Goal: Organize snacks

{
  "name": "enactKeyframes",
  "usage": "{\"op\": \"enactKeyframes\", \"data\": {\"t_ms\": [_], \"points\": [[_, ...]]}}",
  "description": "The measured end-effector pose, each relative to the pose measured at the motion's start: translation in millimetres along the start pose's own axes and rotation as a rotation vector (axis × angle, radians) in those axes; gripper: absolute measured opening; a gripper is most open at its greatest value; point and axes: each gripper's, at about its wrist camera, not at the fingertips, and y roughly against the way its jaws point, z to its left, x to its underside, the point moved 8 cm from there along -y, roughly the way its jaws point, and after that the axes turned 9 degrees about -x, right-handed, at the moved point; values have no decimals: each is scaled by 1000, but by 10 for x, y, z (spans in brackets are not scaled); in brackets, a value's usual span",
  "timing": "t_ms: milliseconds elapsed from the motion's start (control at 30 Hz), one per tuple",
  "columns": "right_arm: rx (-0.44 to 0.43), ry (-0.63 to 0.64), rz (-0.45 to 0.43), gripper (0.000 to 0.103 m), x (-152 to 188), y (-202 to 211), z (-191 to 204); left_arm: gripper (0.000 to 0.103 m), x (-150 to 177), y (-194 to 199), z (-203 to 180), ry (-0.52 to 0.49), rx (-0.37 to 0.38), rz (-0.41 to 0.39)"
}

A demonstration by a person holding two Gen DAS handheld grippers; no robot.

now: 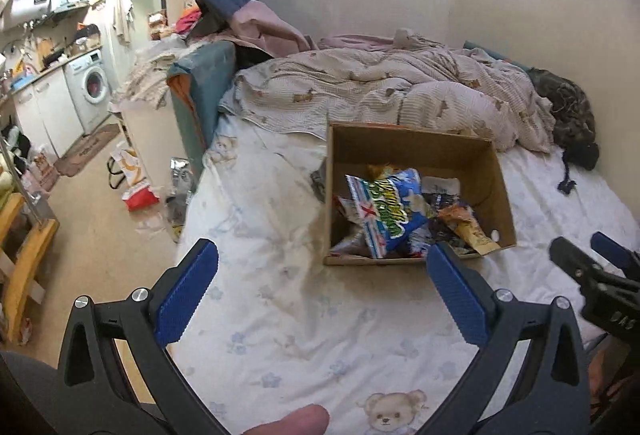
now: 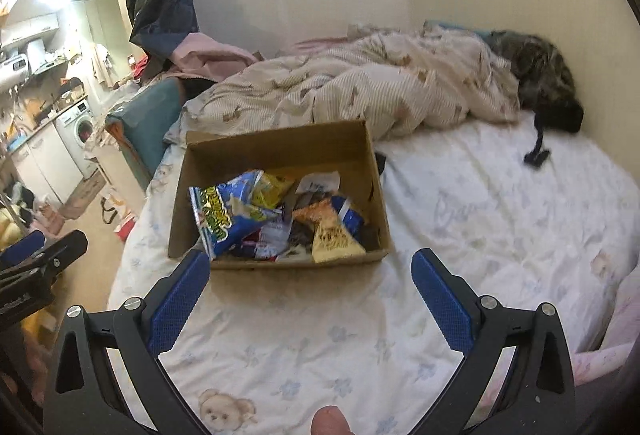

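Covering the bed, a bear-print sheet (image 2: 460, 203) bears a cardboard box (image 2: 280, 147) of snack packets (image 2: 224, 213); crumpled duvet (image 1: 400, 91) behind; left gripper (image 1: 320, 259) and right gripper (image 2: 312, 267) spread, empty.

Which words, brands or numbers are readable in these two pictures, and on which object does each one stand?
None can be read with certainty.
Blue snack bag in the cardboard box: large green and yellow lettering, too warped and blurred.
Yellow packet: dark print, too small.
Right gripper body: white letters, partly cut off, unclear.
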Motion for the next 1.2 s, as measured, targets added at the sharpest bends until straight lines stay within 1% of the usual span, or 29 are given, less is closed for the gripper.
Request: {"op": "enactKeyframes", "data": {"t_ms": [167,367,500,1200], "points": [[5,4,25,103,42,-82,24,103,38,-41,-83,-9,20,17],[13,19,32,103,53,-128,47,103,29,-21,-105,-10,26,10],[15,16,32,103,58,-127,43,103,50,-21,-122,-20,26,14],[17,15,28,103,46,-118,22,103,75,-39,-123,-8,29,23]]}}
